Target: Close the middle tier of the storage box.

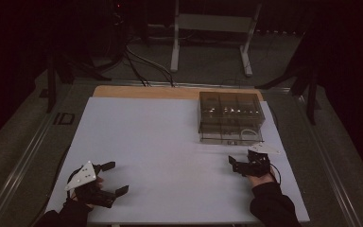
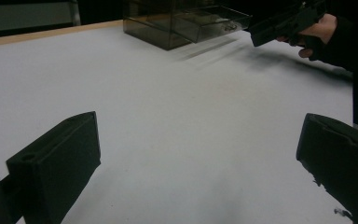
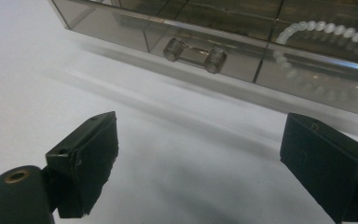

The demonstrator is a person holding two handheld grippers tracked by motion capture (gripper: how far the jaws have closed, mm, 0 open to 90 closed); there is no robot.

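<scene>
A smoky clear drawer box (image 1: pixel 230 118) stands at the back right of the white table top (image 1: pixel 160 142). My right gripper (image 1: pixel 244 161) rests just in front of it, open. In the right gripper view the gripper (image 3: pixel 209 158) has its jaws wide apart with nothing between them, facing a drawer front with a clear bar handle (image 3: pixel 195 53). A string of white beads (image 3: pixel 324 30) lies in the drawer to the handle's right. My left gripper (image 1: pixel 116 178) sits at the near left corner, open and empty (image 2: pixel 200 154). From there the box (image 2: pixel 186 23) and the other hand's gripper (image 2: pixel 284 23) show far off.
A wooden strip (image 1: pixel 170 92) runs along the table's far edge. Beyond it are cables (image 1: pixel 142 61) and a white metal frame (image 1: pixel 212 38) on the dark floor. A metal rail (image 1: pixel 23 156) lies left of the table.
</scene>
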